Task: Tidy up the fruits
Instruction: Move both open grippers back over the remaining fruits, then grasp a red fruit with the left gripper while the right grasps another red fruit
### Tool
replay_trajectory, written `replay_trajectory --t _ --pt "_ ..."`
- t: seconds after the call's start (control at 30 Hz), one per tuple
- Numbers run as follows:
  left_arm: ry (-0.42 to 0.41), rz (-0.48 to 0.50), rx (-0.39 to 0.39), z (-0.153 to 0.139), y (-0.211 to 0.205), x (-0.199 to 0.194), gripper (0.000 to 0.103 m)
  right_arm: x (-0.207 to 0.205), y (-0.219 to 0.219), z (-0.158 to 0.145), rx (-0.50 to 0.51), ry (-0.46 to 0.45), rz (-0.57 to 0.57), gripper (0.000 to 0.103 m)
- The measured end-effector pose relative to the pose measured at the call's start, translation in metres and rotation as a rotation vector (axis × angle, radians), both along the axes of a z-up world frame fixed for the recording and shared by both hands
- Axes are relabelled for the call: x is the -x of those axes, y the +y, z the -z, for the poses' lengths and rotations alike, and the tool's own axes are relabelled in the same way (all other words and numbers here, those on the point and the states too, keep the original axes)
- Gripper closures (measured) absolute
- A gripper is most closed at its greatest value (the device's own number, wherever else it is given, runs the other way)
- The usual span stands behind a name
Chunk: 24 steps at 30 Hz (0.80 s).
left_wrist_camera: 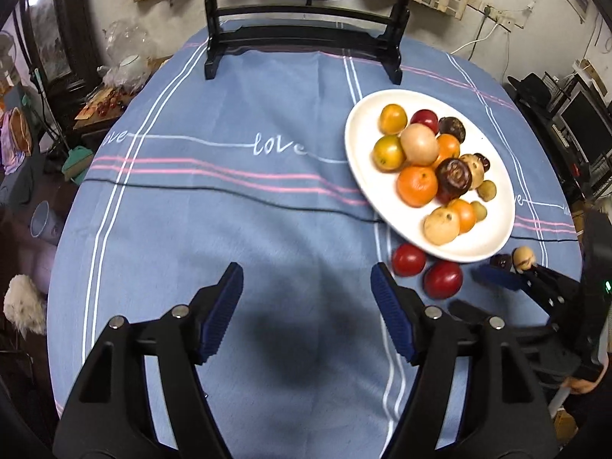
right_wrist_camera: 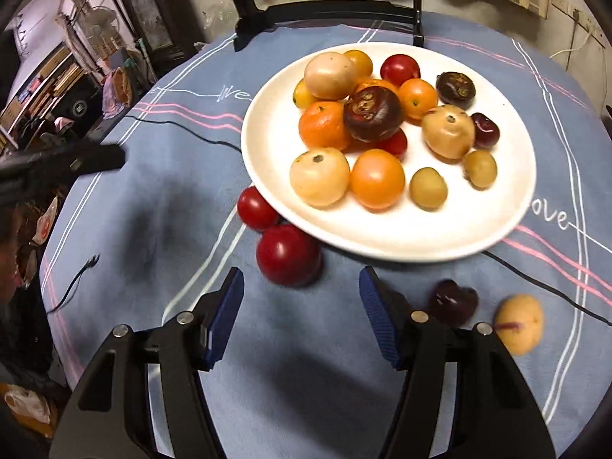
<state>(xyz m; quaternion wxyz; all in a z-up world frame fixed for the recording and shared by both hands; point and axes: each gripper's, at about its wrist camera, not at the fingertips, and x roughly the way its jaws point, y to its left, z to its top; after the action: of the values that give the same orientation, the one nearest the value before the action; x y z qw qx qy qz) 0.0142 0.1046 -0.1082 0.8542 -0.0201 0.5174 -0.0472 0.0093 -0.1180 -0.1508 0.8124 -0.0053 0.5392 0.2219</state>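
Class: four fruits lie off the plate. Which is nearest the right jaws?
The larger round red fruit, just ahead of the open jaws; the others lie farther off.

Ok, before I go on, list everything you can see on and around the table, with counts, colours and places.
plate: one, white, on the cloth, right of centre, piled with fruit.
fruit on the plate: mixed orange, red, tan, dark purple and small olive-green pieces; exact count unclear since some hide others.
red fruits: two, on the cloth, at the plate's near left edge.
dark purple fruit: one, on the cloth, near side of the plate.
tan fruit: one, blurred, just right of the purple one.
tablecloth: one, blue with white and pink stripes, "love" lettering.
black stand: one, far edge of table.
black cable: one, across the cloth.
left gripper: jaws open, empty.
right gripper: jaws open, empty, near the red fruits.
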Motion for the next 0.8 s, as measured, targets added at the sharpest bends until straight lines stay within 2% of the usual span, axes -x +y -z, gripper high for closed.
replay_trajectory --t 0.1,0.13,0.17,0.37,0.5,0.8 --pt "0.005 0.016 -0.002 0.003 -0.004 0.005 0.031 -0.007 0.01 0.007 0.01 0.006 -0.008 0.042" --pt "0.007 0.03 -0.003 0.004 -0.007 0.006 0.031 -0.008 0.012 0.01 -0.004 0.018 -0.014 0.06" --pt "0.007 0.039 -0.007 0.006 -0.011 0.005 0.031 -0.01 0.013 0.012 -0.004 0.029 -0.014 0.063" --pt "0.021 0.172 -0.015 0.02 -0.048 -0.001 0.031 0.004 -0.007 -0.002 -0.038 0.029 -0.006 0.064" --pt "0.036 0.258 -0.032 0.034 -0.076 -0.008 0.031 0.015 -0.033 -0.01 -0.063 0.038 0.046 0.064" --pt "0.059 0.324 -0.102 0.067 -0.107 -0.028 0.031 0.023 -0.053 -0.002 -0.082 0.069 0.127 0.064"
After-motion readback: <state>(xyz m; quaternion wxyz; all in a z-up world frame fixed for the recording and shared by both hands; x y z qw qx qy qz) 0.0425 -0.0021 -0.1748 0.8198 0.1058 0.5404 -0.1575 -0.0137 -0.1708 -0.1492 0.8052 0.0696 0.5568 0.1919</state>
